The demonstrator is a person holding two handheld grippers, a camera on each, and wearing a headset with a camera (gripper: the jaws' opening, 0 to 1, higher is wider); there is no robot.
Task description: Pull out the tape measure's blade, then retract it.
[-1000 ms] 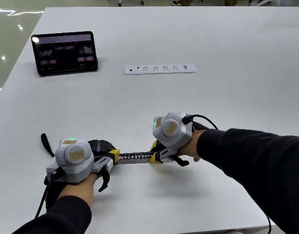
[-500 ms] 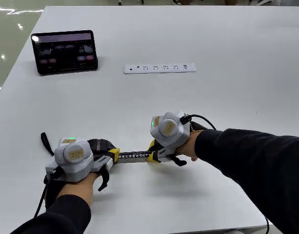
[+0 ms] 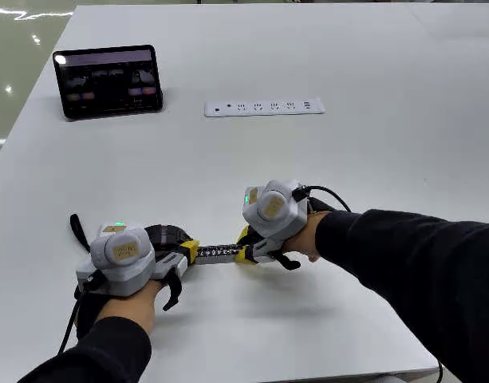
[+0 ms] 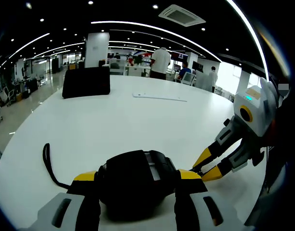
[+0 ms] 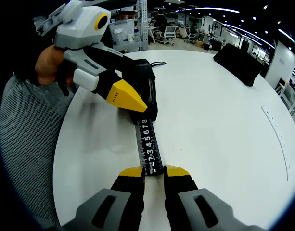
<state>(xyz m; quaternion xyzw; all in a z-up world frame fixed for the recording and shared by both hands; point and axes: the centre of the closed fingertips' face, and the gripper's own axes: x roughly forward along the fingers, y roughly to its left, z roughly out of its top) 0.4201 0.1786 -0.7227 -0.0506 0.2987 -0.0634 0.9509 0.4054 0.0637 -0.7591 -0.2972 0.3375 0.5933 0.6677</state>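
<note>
Both ends held: left claw (image 4: 137,176) clamps the tape measure case (image 4: 135,185), right claw (image 5: 154,172) pinches the blade (image 5: 147,139) tip; a slip there would likely whip it back.

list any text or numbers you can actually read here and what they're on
"2 3 4 5 6 7 8": printed along the tape measure blade, in the right gripper view.
Tablet screen: too small and blurred to read.
Power strip: markings too small to read.
Yellowish stickers on the left gripper and the right gripper: nothing legible.
Tape measure case: no readable label.
</note>
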